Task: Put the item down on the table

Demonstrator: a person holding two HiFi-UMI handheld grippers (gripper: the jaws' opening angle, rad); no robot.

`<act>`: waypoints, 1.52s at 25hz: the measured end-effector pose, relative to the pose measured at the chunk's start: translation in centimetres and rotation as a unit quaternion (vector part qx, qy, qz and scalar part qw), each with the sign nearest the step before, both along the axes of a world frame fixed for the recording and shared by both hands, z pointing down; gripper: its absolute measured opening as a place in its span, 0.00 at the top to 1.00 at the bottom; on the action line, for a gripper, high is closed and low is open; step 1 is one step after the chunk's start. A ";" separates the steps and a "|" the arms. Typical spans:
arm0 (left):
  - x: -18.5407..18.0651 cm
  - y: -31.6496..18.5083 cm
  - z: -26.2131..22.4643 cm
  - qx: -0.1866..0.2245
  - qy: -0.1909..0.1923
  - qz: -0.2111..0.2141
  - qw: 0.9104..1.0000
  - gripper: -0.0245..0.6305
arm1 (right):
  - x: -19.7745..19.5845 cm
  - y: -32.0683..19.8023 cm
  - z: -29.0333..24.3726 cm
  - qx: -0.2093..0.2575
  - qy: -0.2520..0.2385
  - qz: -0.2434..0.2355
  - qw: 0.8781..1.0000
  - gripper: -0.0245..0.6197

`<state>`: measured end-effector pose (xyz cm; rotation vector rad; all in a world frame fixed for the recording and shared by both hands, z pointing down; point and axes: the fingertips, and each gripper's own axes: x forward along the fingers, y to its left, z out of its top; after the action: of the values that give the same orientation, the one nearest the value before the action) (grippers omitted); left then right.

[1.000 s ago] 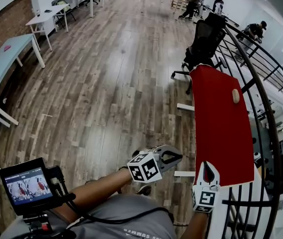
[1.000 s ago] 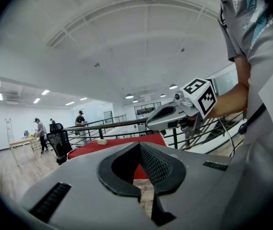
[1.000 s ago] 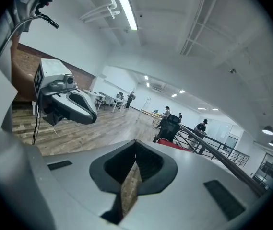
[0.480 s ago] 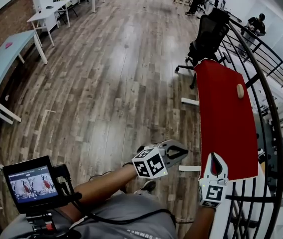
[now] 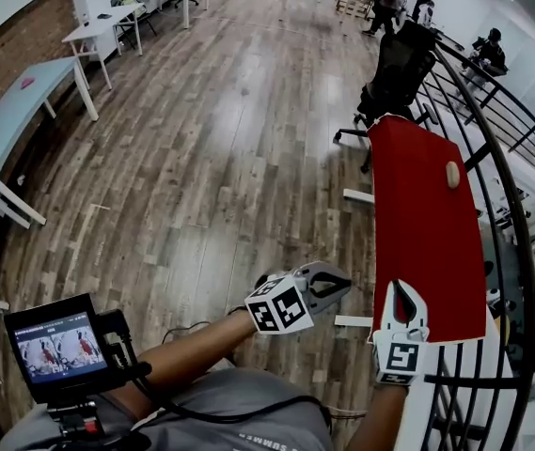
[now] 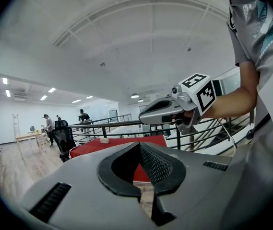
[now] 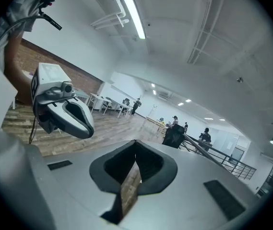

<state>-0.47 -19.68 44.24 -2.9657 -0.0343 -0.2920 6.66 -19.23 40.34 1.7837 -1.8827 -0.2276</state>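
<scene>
Both the left claw (image 5: 331,286) and the right claw (image 5: 402,294) are closed and empty. The item (image 5: 452,174) is seen lying on the red bench (image 5: 417,242), well apart from them. The placing is judged done, so the claws should be held clear of it.

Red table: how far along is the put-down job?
Done, it seems: a small beige item lies on the red table, far from both grippers. In hand: nothing; the left gripper and right gripper are shut and empty, near the table's close end. Remaining: nothing that I can see.
</scene>
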 end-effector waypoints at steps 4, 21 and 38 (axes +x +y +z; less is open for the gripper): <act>3.1 3.3 -0.1 -0.002 0.000 -0.003 1.000 0.97 | 2.2 3.9 -0.4 -0.003 0.009 -0.023 1.000 0.96; 11.8 21.7 -0.5 0.029 -0.048 0.014 0.998 0.97 | 12.4 22.1 0.4 0.016 -0.040 -0.012 0.999 0.96; 0.9 27.7 -0.2 0.038 -0.054 -0.070 0.995 0.97 | 3.1 27.0 1.2 0.020 -0.059 -0.080 0.995 0.96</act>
<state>0.46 7.97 44.00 -2.8789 0.1677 -0.4617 9.80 7.75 41.52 1.7064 -2.1233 -0.2238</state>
